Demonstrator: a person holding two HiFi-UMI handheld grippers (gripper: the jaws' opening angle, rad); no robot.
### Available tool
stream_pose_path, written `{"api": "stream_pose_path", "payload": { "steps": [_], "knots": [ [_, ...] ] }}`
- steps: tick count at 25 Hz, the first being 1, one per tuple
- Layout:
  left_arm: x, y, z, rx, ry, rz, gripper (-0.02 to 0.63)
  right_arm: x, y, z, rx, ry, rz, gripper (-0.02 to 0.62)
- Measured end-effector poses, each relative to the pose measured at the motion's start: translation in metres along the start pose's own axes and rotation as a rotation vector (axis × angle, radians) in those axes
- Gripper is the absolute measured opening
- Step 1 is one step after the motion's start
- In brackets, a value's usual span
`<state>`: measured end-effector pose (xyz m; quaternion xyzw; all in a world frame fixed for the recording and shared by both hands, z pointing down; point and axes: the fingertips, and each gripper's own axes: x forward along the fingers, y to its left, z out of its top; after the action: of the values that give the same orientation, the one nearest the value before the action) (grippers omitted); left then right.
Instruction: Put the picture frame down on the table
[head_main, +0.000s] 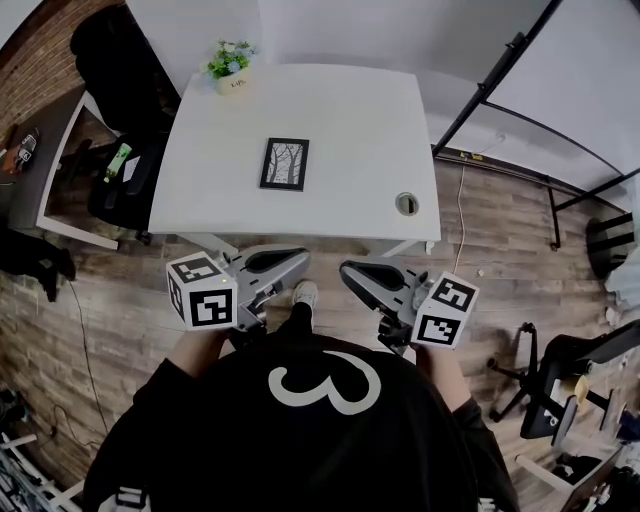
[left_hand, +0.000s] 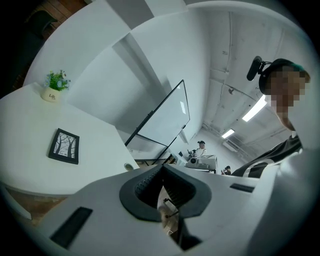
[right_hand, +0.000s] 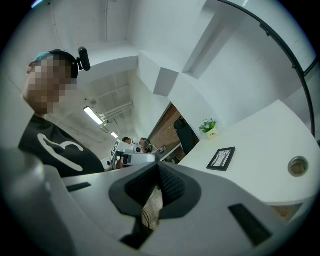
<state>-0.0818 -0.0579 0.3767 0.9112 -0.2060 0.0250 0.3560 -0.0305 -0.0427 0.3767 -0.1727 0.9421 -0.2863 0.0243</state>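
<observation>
The picture frame (head_main: 285, 164), black with a tree print, lies flat near the middle of the white table (head_main: 350, 110). It also shows in the left gripper view (left_hand: 64, 146) and the right gripper view (right_hand: 221, 158), far from the jaws. My left gripper (head_main: 296, 262) and right gripper (head_main: 350, 270) hover side by side close to my body, short of the table's front edge. Both point toward each other. In the gripper views the left gripper (left_hand: 162, 167) and right gripper (right_hand: 157, 165) have their jaws together, with nothing held.
A small potted plant (head_main: 230, 65) stands at the table's far left corner. A round cable grommet (head_main: 406, 204) sits near the front right. A black chair (head_main: 125, 190) is left of the table; a black-framed board stand (head_main: 520, 90) is to the right. The floor is wood.
</observation>
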Motion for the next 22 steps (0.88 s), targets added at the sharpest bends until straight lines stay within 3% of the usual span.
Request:
{"api": "stream_pose_path", "payload": {
  "steps": [10,22],
  "knots": [
    [-0.011,-0.030,-0.012,0.015,-0.013,0.005,0.015,-0.017,0.026,-0.007,-0.049,-0.021,-0.003,0.023],
    [-0.019,-0.039,-0.042,-0.033,-0.031,0.015,0.015,-0.030,0.034,-0.025,-0.035,-0.016,-0.026,0.022]
  ]
}}
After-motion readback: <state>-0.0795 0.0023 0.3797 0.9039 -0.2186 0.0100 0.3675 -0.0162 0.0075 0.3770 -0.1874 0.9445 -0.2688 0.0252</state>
